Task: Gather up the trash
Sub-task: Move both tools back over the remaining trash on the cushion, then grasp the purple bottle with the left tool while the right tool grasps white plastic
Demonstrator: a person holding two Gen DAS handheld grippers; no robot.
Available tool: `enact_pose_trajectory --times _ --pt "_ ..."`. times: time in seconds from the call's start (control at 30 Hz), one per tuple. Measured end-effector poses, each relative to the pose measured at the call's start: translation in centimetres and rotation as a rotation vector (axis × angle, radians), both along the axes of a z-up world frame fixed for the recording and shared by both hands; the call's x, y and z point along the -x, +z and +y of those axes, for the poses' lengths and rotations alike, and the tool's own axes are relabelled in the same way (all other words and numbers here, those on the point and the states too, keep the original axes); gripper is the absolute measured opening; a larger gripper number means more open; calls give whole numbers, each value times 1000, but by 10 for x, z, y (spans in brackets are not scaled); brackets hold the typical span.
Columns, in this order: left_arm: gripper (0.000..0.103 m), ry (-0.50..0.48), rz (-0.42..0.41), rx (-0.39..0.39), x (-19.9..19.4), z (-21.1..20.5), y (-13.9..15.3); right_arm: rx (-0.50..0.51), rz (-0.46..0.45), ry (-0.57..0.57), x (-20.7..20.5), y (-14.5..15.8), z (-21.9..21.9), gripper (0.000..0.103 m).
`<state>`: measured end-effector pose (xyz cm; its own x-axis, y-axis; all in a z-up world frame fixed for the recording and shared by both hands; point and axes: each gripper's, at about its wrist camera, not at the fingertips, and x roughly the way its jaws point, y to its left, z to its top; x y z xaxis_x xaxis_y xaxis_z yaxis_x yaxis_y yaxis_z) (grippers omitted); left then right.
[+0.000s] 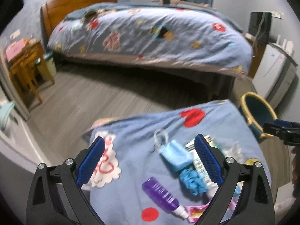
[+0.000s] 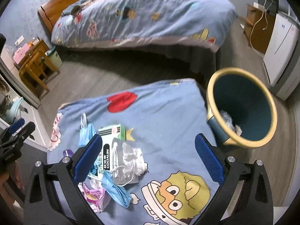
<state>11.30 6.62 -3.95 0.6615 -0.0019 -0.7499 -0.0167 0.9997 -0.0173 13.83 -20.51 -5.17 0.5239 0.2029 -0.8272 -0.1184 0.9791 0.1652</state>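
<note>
Trash lies on a blue cartoon-print cover [image 1: 135,135] [image 2: 168,112]. Among it are a blue face mask [image 1: 175,154] [image 2: 85,135], a purple bottle [image 1: 161,193], a crumpled blue glove [image 1: 194,181], a green-and-white package [image 2: 112,131], a white crumpled mask [image 2: 134,158], another blue mask [image 2: 116,189] and a pink wrapper [image 2: 93,196] [image 1: 195,211]. My left gripper [image 1: 150,159] hangs open above the blue mask and bottle. My right gripper [image 2: 149,159] is open over the white mask. A dark-blue bin with a cream rim [image 2: 241,106] [image 1: 258,112] stands to the right, holding some white trash.
A large bed [image 1: 150,35] with the same cover fills the far side, across a strip of grey wood floor [image 1: 78,97]. A wooden nightstand [image 1: 28,69] is at the left, a white appliance [image 2: 281,50] at the right. A hand [image 2: 16,176] holds the left gripper.
</note>
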Motion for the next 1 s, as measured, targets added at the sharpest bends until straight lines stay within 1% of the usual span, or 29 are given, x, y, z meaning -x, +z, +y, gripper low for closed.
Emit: enact_pose_trajectory --times 0.1,0.13,0.23,0.3,0.37,0.43,0.5,0.53,0.6,0.67,0.7,0.73,0.77,0.83,0.9,0.97,1.0 --pt "95 59 72 43 0 10 -22 12 34 -12 -7 -16 5 97" --pt "95 78 84 46 3 11 -29 13 40 -14 -8 -19 6 97" --pt "95 116 112 17 11 5 -48 -2 64 -22 -13 -29 8 97" --pt "95 115 133 -20 15 -4 -59 -16 76 -29 -14 -31 7 97" --pt "95 80 160 -57 15 -13 -67 -27 84 -30 -15 -33 10 97" --pt "95 52 179 -58 16 -19 -69 -20 89 -20 -16 -35 13 96" --pt "95 52 204 -46 15 -22 -73 0 110 13 -16 -41 20 88" --pt "95 55 220 -44 15 -23 -76 10 120 25 -17 -43 23 82" --pt "93 55 249 -39 14 -23 -83 28 138 52 -16 -48 28 76" --pt "93 50 278 -52 13 -25 -90 40 151 72 -16 -53 31 63" --pt "92 47 289 -57 14 -27 -93 45 162 84 -16 -55 33 60" --pt "90 46 301 -54 15 -27 -96 47 169 89 -16 -57 33 53" --pt "85 44 314 -47 14 -27 -99 45 177 93 -16 -59 34 48" --pt "80 44 346 -36 13 -26 -106 45 189 98 -17 -61 34 44" --pt "78 50 367 -40 13 -25 -112 45 195 104 -16 -62 34 40" --pt "70 62 391 -29 13 -23 -118 46 199 112 -16 -62 35 35" --pt "67 74 411 -7 13 -21 -123 46 202 116 -16 -63 35 34"
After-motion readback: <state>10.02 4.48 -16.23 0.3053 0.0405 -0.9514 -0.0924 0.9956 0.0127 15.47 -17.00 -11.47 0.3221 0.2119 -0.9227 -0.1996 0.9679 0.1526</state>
